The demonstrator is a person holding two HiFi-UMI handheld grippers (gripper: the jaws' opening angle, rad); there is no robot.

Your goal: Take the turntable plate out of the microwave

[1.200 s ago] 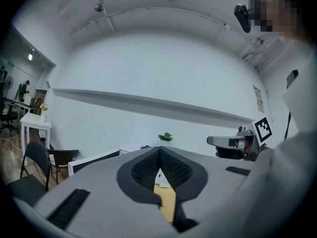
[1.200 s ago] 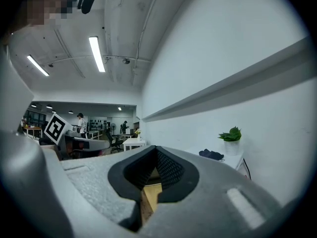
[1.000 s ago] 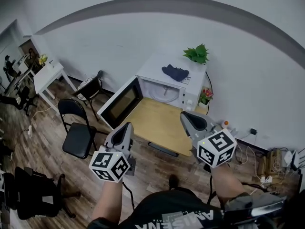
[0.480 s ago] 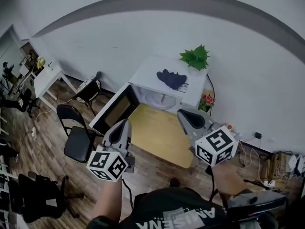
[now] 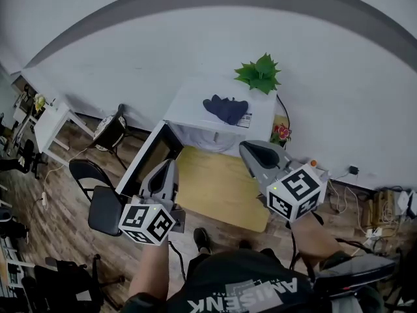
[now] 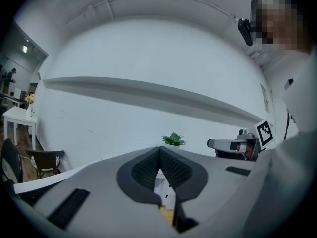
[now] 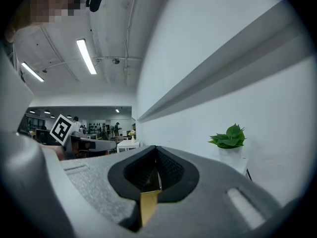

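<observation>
The white microwave [image 5: 199,106] stands at the back of a wooden table [image 5: 218,188], and its door [image 5: 144,160] hangs open to the left. From this steep angle only a pale strip of the cavity [image 5: 203,137] shows under the top, so the turntable plate is hidden. My left gripper [image 5: 171,165] hovers over the table's left edge beside the door, shut and empty. On the other side my right gripper [image 5: 251,149] is over the table's right edge, also shut and empty. In each gripper view the pads meet, left gripper [image 6: 159,151] and right gripper [image 7: 155,151].
A green potted plant [image 5: 259,74] and a dark cloth [image 5: 225,108] sit on the microwave's top. A small flower pot [image 5: 281,134] stands at its right. Black chairs [image 5: 103,206] and a white side table [image 5: 47,122] are to the left. Cables [image 5: 381,207] lie on the floor at right.
Both grippers have come closer to the microwave over the table's near edge. The view now looks more from above, so the cavity and plate seen earlier are hidden.
</observation>
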